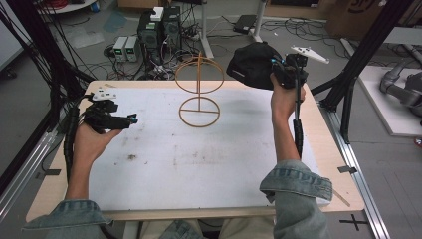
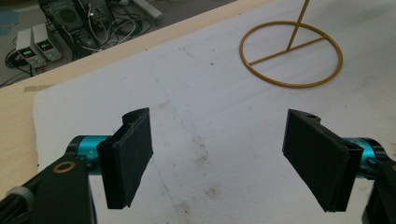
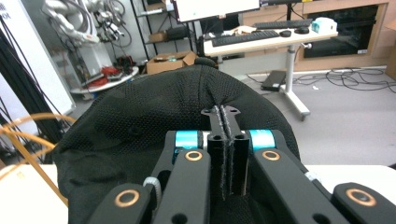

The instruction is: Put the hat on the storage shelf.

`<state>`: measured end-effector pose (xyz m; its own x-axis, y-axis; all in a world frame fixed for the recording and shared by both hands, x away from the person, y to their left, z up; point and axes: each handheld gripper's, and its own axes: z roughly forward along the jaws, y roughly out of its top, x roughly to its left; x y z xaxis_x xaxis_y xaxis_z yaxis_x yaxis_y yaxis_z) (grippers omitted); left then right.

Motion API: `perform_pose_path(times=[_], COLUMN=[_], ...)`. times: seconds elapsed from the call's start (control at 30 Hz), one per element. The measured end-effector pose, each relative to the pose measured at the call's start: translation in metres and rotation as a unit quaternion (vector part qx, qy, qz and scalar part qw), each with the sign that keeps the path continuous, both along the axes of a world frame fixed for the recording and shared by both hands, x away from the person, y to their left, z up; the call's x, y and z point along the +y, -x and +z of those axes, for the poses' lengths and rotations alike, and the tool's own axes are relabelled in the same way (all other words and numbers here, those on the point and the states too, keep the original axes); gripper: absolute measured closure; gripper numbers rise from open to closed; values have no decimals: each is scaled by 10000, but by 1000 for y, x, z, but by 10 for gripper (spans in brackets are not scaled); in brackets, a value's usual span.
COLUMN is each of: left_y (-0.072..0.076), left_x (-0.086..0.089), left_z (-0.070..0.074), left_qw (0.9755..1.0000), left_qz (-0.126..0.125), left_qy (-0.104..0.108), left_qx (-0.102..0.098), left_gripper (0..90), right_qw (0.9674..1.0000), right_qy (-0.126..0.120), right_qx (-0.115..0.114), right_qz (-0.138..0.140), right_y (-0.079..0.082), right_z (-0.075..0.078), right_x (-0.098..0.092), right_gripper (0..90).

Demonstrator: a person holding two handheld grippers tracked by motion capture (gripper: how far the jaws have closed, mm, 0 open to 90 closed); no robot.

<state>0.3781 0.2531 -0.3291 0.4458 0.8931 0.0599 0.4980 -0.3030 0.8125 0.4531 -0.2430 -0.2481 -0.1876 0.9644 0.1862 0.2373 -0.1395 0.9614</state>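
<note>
White foam sheet: a matte, faintly stained pad covering most of the pale wooden desk; probably there to cushion and give a plain ground for the work.

Gold wire stand: thin metal, a flat ring with a crossbar as its base on the far middle of the sheet, an upright rod, and a second ring standing on edge at the top; the shape looks meant to carry a hat. In the left gripper view its base ring lies bare on the sheet.

Black mesh cap: soft, perforated fabric with a seam over the crown, held up in the air at the far right, just right of the stand's top ring and apart from it. In the right gripper view the cloth bulges out round the grip, so it hangs from one pinched fold.

Right gripper: raised high in the person's hand, its fingers pressed together on a fold of the cap; judged, the lift is to clear the ring before setting the cap over it.

Left gripper: resting low at the left edge of the sheet, fingers spread wide with nothing between them, likely waiting to help.
</note>
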Motion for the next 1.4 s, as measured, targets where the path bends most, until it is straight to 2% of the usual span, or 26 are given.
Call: perform_pose_path(times=[0.33,0.57,1.07,1.1,1.33,1.4], left_y=[0,0,2,2,3,4], left_x=[0,0,2,1,3,4], left_z=[0,0,2,2,3,3], left_qw=[10000,10000,9999,9999,9999,9999], left_qz=[1,-27,-59,-64,-41,-35], left_qy=[20,53,102,93,146,159], left_qx=[9,19,7,10,-13,-17], left_gripper=[244,244,244,244,244,244], right_qw=[9996,9994,9977,9969,9950,9935], right_qy=[-151,-102,-240,-328,-374,-400], right_qx=[-207,-235,-430,-481,-513,-530], right_qz=[79,236,472,530,775,924], right_y=[-8,-13,-18,-19,-19,-18], right_z=[23,29,44,45,46,46], right_x=[14,32,60,65,85,97], right_gripper=[900,900,900,900,900,900])
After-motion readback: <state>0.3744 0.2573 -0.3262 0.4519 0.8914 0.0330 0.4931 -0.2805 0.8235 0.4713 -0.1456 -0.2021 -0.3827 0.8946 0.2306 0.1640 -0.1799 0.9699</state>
